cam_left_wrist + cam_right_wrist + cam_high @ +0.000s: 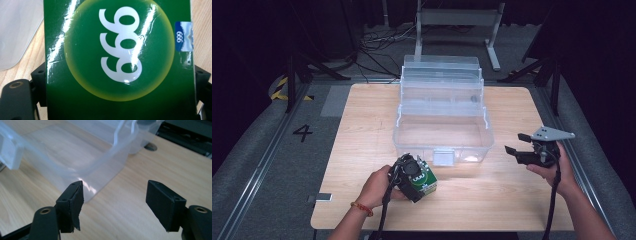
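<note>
One green box sits pinched in my left tool at the near desk edge, my right tool spread and empty; I judge the next move is lifting it into the clear bin just beyond.

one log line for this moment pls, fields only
left gripper: shut on green box | box: on table, in front of clear bin | right gripper: open, empty, beside bin | bin: lid open
</note>
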`<state>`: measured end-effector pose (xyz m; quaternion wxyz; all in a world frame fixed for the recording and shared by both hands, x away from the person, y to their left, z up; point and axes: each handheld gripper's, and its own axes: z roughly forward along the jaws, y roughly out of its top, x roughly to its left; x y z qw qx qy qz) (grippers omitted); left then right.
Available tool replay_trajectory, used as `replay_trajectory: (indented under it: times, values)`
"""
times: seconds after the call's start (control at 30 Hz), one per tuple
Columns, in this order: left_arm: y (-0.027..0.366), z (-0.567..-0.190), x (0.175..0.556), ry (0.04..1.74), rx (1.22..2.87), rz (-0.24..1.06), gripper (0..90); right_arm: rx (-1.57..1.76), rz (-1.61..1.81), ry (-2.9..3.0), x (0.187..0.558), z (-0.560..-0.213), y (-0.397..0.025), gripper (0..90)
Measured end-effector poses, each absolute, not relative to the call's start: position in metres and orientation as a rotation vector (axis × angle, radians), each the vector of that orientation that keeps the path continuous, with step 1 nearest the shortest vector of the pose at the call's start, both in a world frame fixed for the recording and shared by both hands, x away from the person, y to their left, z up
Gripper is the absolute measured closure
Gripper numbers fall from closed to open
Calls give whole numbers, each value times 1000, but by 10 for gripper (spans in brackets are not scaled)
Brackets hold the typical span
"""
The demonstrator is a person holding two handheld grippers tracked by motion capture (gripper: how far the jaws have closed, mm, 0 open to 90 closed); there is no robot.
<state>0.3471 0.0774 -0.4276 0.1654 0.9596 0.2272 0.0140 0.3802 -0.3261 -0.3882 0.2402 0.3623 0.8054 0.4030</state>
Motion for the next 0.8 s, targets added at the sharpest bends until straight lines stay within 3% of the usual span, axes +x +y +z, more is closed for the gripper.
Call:
replay_trajectory:
  times: [0.3, 0.8]
  values:
    - [80, -427, 345, 610, 2760, 36, 146, 1004, 1084, 2249, 412, -379, -296, 369]
    - [81, -427, 343, 560, 2792, 10, 155, 1117, 1102, 2333, 442, -404, -278, 392]
